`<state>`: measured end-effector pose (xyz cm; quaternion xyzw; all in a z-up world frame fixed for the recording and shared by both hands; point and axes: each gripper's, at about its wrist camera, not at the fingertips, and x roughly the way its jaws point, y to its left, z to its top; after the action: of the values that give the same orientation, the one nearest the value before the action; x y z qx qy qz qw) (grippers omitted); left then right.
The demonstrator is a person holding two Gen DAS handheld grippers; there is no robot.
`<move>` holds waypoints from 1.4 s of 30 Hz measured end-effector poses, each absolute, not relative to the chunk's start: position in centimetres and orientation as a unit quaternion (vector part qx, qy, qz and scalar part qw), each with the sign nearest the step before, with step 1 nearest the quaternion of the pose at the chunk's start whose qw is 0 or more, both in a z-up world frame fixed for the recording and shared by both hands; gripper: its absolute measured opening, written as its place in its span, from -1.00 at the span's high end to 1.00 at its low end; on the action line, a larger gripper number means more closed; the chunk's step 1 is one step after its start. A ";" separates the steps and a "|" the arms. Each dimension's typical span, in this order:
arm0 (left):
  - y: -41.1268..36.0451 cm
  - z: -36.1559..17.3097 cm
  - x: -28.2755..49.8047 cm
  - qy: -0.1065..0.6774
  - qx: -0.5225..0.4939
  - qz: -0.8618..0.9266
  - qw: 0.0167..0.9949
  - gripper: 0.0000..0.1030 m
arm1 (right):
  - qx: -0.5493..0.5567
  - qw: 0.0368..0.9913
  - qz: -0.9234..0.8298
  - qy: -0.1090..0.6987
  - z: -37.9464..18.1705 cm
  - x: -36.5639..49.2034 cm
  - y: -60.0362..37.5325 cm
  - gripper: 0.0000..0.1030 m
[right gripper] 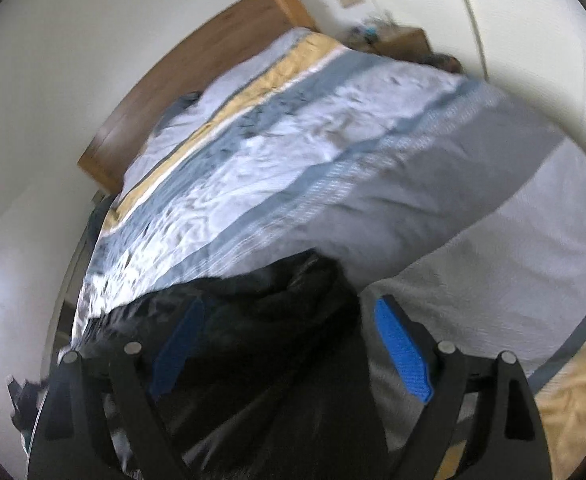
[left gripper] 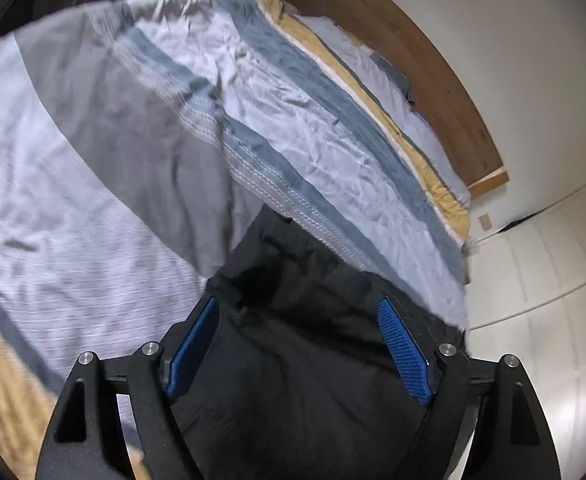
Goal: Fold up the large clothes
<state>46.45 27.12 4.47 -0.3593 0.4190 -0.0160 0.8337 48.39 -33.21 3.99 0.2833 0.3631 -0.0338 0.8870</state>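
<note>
The black garment (left gripper: 293, 360) lies bunched on the striped bedspread (left gripper: 173, 120), its full shape cut off. Left gripper (left gripper: 299, 320) and right gripper (right gripper: 289, 320) stand spread, pads clear of it; the right view is blurred

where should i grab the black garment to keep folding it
Grip the black garment at its bunched far edge, near the striped bedcover. Come from above and nearside; that ridge stands up, the rest lies flat. Left claw and right claw are open.

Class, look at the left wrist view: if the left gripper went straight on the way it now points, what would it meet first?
Most likely the black garment, which lies between the left gripper's open jaws and ahead of them. The striped bedcover lies beyond it, though depth is hard to judge.
</note>
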 end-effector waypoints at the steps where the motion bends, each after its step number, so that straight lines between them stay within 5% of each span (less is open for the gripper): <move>1: 26.9 4.8 46.0 0.420 -0.348 -0.012 0.838 -0.57 | 0.264 0.893 -0.027 0.364 4.7 47.9 -32.2 -0.70; 12: 18.8 4.1 45.2 0.470 -0.244 -0.062 0.846 -0.57 | 0.157 0.898 0.080 0.403 5.4 47.4 -19.3 -0.70; 24: 7.5 1.1 54.7 0.501 -0.073 -0.076 0.859 -0.64 | 0.071 0.886 0.112 0.444 0.4 57.8 -10.6 -0.73; 33: 7.1 -2.9 63.4 0.530 -0.072 -0.030 0.845 -0.83 | 0.085 0.875 0.085 0.468 -3.4 66.9 -12.2 -0.75; 42: 9.5 -4.7 64.1 0.547 -0.120 -0.050 0.827 -0.95 | 0.087 0.872 0.099 0.471 -5.0 67.9 -13.9 -0.77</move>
<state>64.13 9.49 -4.73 -0.1200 0.5472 -0.0499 0.8268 67.94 -13.95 -4.96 0.0868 0.4706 0.0988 0.8725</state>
